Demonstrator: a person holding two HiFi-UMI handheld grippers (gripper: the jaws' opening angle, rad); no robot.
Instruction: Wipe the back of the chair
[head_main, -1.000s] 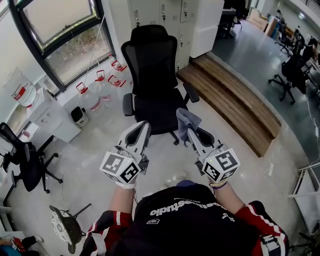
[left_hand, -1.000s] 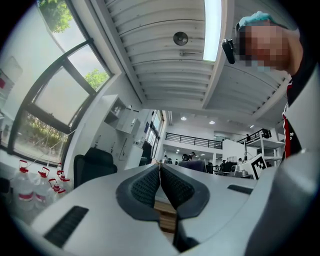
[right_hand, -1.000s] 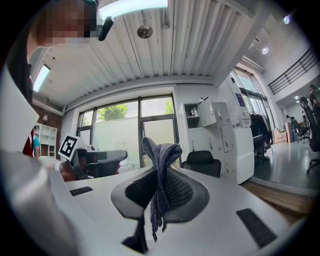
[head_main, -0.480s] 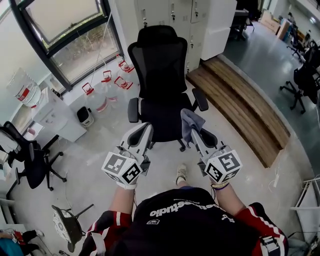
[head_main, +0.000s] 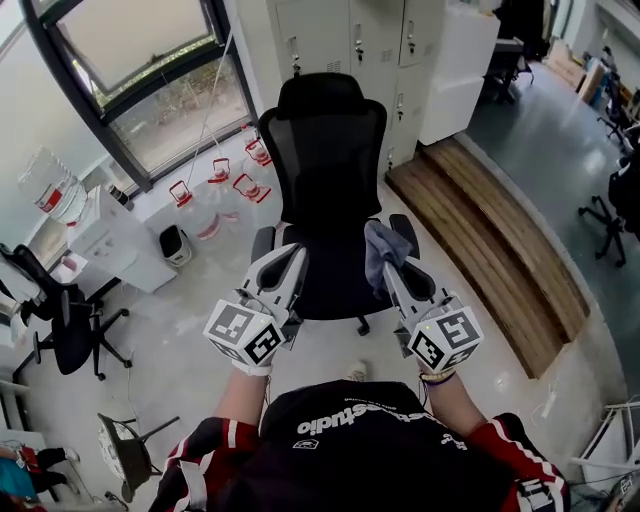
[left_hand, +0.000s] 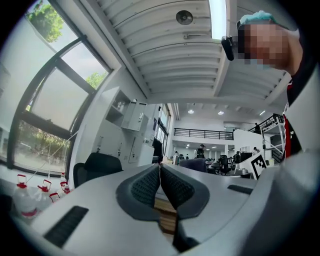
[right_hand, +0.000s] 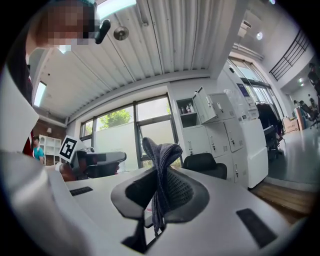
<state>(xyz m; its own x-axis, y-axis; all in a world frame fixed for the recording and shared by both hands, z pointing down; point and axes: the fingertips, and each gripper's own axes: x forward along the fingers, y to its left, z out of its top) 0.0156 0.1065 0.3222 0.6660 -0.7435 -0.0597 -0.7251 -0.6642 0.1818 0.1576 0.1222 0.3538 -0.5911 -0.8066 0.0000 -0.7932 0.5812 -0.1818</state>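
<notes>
- In front of the chair, my right claw clamps the grey cloth; my left claw is clenched, empty.
- I'm approaching, I judge; next, press cloth onto the backrest.

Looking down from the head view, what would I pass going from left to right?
A small black office chair, water jugs, left gripper, grey cloth pinched in the right gripper, wooden platform.

The left gripper and right gripper hide the seat front of the black mesh office chair; jaws half cover the grey cloth.
</notes>
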